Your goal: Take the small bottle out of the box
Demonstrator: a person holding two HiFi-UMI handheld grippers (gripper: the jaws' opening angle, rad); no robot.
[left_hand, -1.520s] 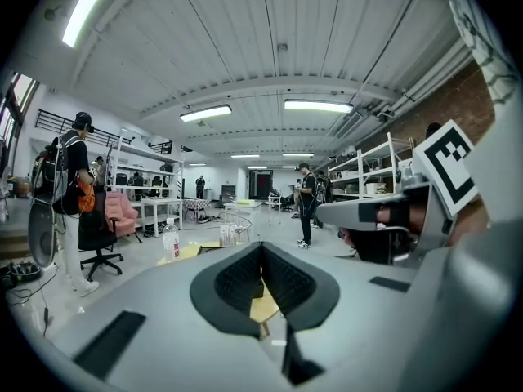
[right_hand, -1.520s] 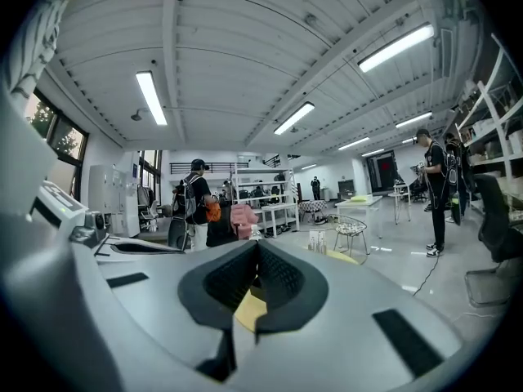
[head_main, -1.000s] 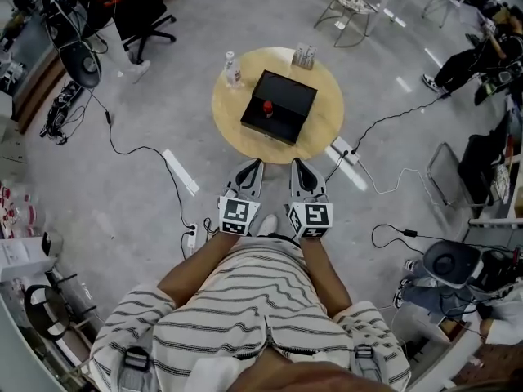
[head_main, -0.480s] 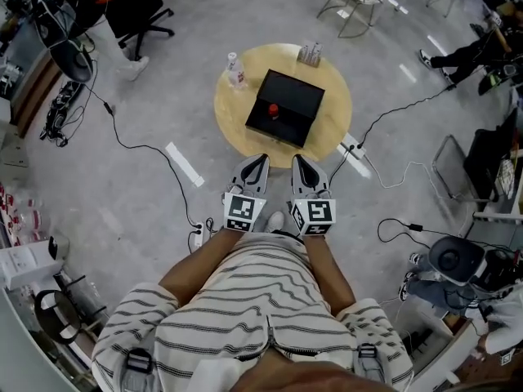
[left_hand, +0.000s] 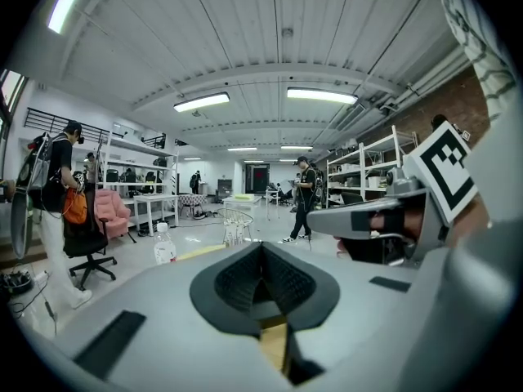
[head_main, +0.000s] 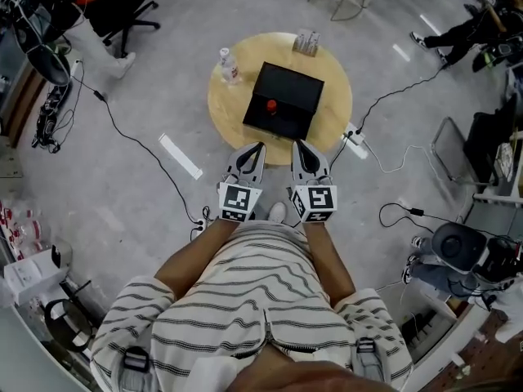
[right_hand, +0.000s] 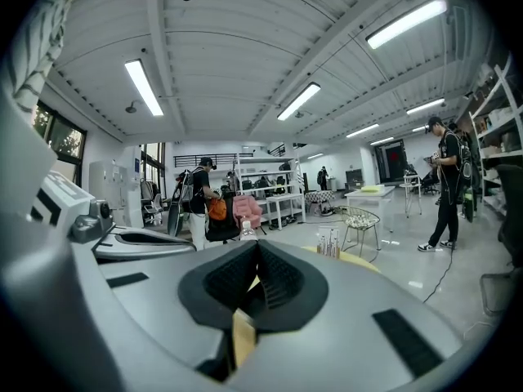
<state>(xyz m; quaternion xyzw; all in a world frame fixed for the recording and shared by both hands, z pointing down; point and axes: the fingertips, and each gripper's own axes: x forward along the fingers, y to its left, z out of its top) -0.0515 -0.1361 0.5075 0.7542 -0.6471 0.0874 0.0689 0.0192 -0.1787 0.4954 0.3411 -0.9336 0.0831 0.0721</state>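
Closer to the round table [head_main: 222, 109] than a second ago, the left gripper [head_main: 258, 148] and right gripper [head_main: 297, 145] hover at its near edge, jaws pressed together and empty; the small bottle [head_main: 270, 104] sits inside the black box [head_main: 294, 88]

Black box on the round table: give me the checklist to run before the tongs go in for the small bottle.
1. Box open on top: ok. The black box shows its inside, with a red-topped thing, likely the small bottle, in it.
2. Tongs ready to grasp: not ok. The left tongs and right tongs are both shut and empty.
3. Tongs over the box: not ok. Both are held near the body, by the near edge of the round table.
4. Box's surroundings: ok. The clear bottle and small rack stand apart from the box, on its far side.
5. Small bottle upright: cannot tell, too small.
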